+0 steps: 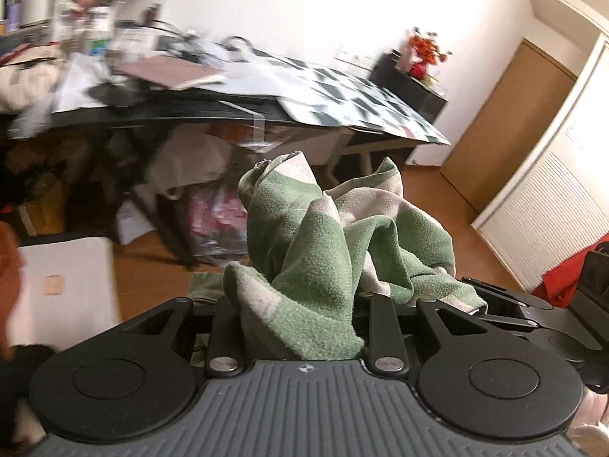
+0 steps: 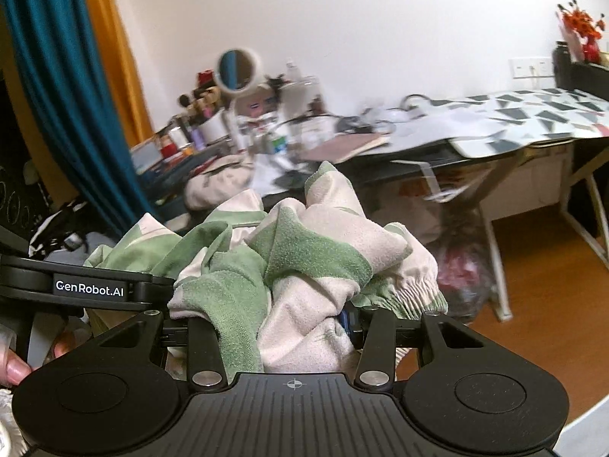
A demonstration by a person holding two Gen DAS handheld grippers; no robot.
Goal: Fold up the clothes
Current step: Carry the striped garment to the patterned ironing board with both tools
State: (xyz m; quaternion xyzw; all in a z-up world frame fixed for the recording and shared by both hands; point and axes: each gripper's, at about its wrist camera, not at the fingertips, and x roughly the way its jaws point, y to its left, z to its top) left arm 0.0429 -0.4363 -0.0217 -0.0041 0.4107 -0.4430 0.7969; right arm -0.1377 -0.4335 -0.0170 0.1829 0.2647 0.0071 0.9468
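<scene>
A green and off-white fleece garment (image 1: 323, 251) is bunched in a heap over my left gripper (image 1: 300, 304), held up above the wooden floor. The cloth hides the fingertips, and the jaws stand narrow, shut on it. In the right wrist view the same garment (image 2: 297, 259) is piled on my right gripper (image 2: 281, 304), also shut on the cloth, with an elastic cuff (image 2: 415, 289) hanging at the right. The right gripper (image 1: 495, 297) shows at the right edge of the left wrist view. The left gripper (image 2: 163, 289) reaches into the cloth from the left of the right wrist view.
A table with a grey-patterned cover (image 1: 342, 87) and much clutter (image 2: 236, 125) stands ahead, with bags under it (image 1: 217, 221). A white box (image 1: 64, 285) sits on the floor at the left. A brown door (image 1: 506, 129), a louvred panel (image 1: 544, 221), curtains (image 2: 57, 76) and a person's fingers (image 2: 11, 369) are in view.
</scene>
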